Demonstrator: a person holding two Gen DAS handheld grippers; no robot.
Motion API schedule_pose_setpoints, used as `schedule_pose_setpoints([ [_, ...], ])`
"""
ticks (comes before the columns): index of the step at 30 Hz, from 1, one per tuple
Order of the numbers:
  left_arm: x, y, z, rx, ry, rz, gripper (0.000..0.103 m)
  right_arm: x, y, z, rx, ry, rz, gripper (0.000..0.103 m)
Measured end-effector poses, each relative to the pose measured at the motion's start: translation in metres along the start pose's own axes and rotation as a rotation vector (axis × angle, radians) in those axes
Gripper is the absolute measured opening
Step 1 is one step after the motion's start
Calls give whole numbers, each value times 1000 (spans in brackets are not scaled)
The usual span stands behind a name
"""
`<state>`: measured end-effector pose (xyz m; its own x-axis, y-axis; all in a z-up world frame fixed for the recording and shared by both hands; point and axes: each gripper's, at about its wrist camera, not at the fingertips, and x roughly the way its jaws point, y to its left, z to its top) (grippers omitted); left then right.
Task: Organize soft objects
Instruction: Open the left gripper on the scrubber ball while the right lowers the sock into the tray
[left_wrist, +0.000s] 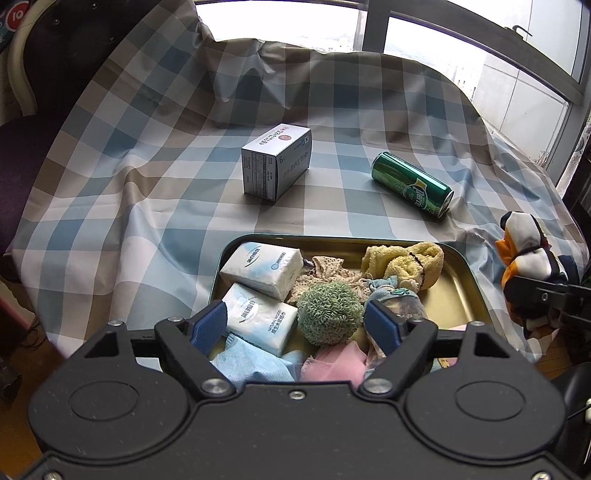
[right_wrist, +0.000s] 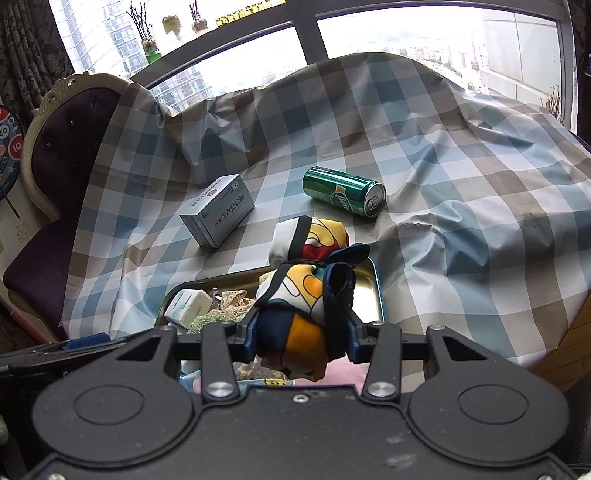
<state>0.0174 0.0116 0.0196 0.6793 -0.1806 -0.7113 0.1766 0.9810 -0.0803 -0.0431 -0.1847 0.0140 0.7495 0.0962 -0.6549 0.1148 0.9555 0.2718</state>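
A gold metal tray (left_wrist: 461, 291) holds soft items: two tissue packs (left_wrist: 260, 267), a yellow towel (left_wrist: 406, 260), lace cloth, a green fuzzy ball (left_wrist: 328, 314), and blue and pink cloths. My left gripper (left_wrist: 295, 319) hangs open over the tray's near end. The ball and one tissue pack lie between its blue pads, and neither pad presses on them. My right gripper (right_wrist: 301, 332) is shut on a knotted multicoloured fabric bundle (right_wrist: 306, 291), held above the tray's (right_wrist: 367, 291) right part. In the left wrist view the bundle (left_wrist: 528, 258) shows at the right edge.
A checked cloth (left_wrist: 147, 184) covers the table. On it, beyond the tray, lie a white carton (left_wrist: 275, 162) and a green can (left_wrist: 413, 186) on its side. A purple chair (right_wrist: 55, 166) stands at the left, and windows are behind.
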Motion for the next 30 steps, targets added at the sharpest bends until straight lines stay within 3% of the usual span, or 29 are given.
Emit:
schedule_pose_setpoints([
  [3,2,2,-1,-4,8,1,78,5,5,5,-20,-14,5,47],
  [7,2,1,-1,-4,9,4,78,5,12,10,-34,-58,0,61],
  [30,2,-5,-6,24,14,30,78,5,-1,-20,-71,-7,-110,64],
])
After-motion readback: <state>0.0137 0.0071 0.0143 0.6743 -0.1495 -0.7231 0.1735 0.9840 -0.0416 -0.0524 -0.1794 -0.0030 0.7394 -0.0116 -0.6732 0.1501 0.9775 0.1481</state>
